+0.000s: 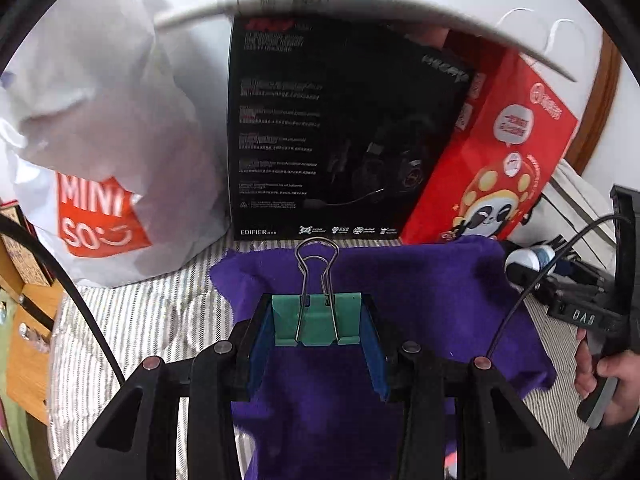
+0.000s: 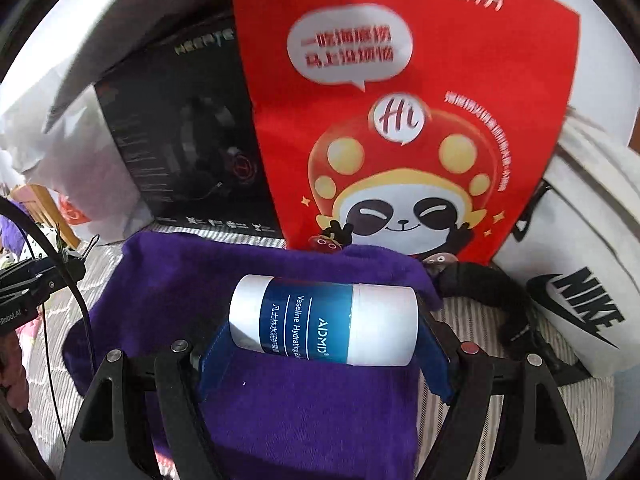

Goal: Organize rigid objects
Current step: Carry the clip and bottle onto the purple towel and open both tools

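Left wrist — gripper (image 1: 318,326) tilted down, clip (image 1: 316,320) clamped.

Left tool (image 1: 318,330), right tool (image 2: 324,344): black linkages, blue pads, silver screws, black cables.

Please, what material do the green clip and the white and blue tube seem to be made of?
Binder clip: looks like painted sheet metal, matte green, with shiny bent wire handles. Tube: probably plastic, with smooth white ends and a glossy blue printed label; the pictures cannot confirm it.
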Available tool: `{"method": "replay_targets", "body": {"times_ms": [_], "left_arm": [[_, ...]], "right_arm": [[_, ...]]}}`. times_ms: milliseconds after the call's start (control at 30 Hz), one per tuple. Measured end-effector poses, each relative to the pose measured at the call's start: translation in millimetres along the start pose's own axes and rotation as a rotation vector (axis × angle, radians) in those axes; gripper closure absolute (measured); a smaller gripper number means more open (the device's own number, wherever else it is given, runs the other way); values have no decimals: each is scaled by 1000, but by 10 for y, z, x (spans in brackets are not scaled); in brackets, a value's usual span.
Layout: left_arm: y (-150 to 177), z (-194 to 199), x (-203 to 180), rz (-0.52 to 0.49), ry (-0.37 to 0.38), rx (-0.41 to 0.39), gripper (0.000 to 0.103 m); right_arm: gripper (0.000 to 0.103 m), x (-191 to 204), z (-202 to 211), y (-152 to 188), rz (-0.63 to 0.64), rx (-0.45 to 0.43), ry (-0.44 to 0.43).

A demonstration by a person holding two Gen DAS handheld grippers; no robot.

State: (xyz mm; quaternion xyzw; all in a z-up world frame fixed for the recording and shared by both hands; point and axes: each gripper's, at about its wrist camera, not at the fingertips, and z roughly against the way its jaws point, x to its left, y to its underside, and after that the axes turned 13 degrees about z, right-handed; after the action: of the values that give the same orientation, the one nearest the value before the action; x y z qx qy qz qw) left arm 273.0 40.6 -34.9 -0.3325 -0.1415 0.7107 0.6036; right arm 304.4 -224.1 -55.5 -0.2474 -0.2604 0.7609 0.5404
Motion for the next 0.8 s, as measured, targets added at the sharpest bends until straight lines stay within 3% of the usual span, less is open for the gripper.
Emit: {"method": "replay_targets", "body": {"times_ms": [500, 800], "left_arm": [[-3, -341, 133, 13, 0, 60, 64], [34, -460, 148, 8, -13, 86, 64]], "right_arm": [[25, 8, -866, 70, 23, 174, 6], [25, -32, -981, 114, 14, 190, 21]]}}
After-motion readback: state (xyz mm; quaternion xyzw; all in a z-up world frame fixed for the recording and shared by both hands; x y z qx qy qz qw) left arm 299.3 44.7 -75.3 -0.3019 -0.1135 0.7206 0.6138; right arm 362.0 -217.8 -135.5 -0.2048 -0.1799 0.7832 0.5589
